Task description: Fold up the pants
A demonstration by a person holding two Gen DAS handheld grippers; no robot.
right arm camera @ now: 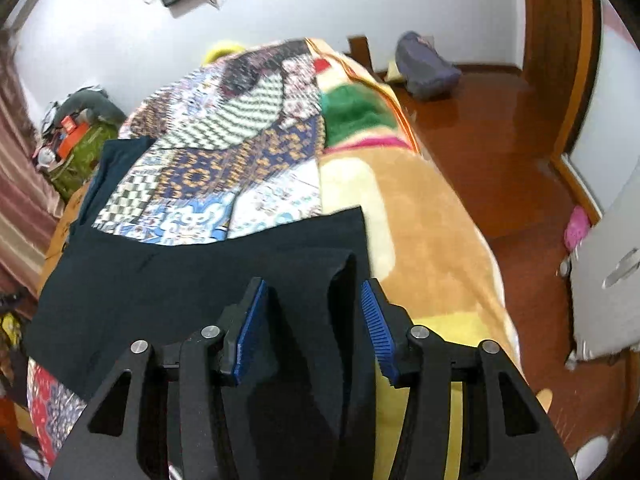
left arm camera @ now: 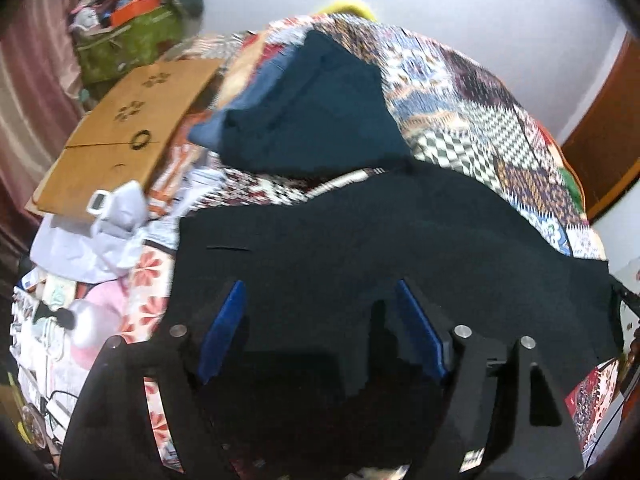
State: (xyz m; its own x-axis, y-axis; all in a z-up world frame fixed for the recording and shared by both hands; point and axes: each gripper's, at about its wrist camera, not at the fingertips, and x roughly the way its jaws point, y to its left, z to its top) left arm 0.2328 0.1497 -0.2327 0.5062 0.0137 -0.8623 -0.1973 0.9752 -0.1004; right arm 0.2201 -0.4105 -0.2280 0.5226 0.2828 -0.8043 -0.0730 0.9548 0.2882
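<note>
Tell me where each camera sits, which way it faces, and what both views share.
Left wrist: sits on the left hand-held gripper, looking forward along its open blue-padded fingers over the black pants toward the folded dark-blue garment and cardboard.
Right wrist: sits on the right hand-held gripper, open over the pants' edge, facing the wooden floor.
Shared: pants, patchwork quilt, green bag.

Black pants [left arm camera: 360, 240] lie spread flat on the patterned bed, running under and between both pairs of open jaws; one edge (a raised fold) stands up between the right jaws.
</note>
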